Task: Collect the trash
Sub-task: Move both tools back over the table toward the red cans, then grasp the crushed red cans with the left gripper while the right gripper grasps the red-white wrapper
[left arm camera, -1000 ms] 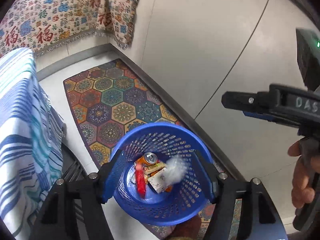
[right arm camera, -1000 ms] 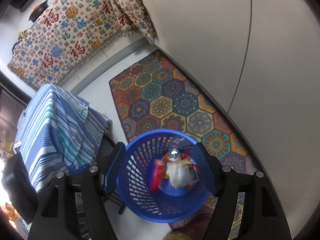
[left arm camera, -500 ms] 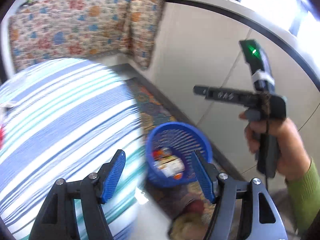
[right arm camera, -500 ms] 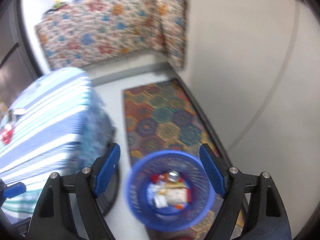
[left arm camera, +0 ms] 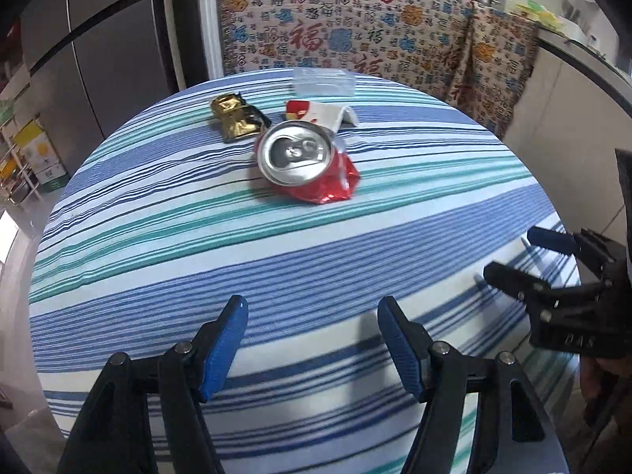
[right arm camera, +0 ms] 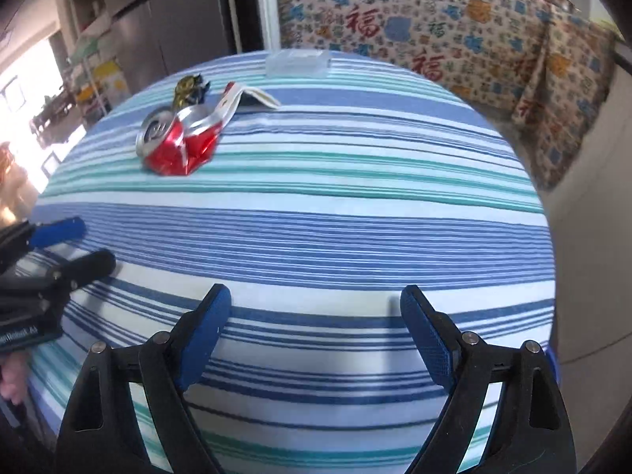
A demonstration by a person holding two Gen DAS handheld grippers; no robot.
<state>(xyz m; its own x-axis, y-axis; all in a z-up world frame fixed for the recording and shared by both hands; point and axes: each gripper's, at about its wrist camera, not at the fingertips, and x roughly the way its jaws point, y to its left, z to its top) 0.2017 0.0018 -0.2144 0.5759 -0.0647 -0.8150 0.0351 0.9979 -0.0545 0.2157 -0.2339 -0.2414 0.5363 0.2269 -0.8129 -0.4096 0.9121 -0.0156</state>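
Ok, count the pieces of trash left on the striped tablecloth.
3, all at the far side: crushed red can, gold wrapper behind it to the left, red-and-white carton behind it. The clear box isn't counted.

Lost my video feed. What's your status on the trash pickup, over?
Left gripper open, empty; right gripper opening, empty. Crushed can, gold wrapper, red-white wrapper on table. Path clear.
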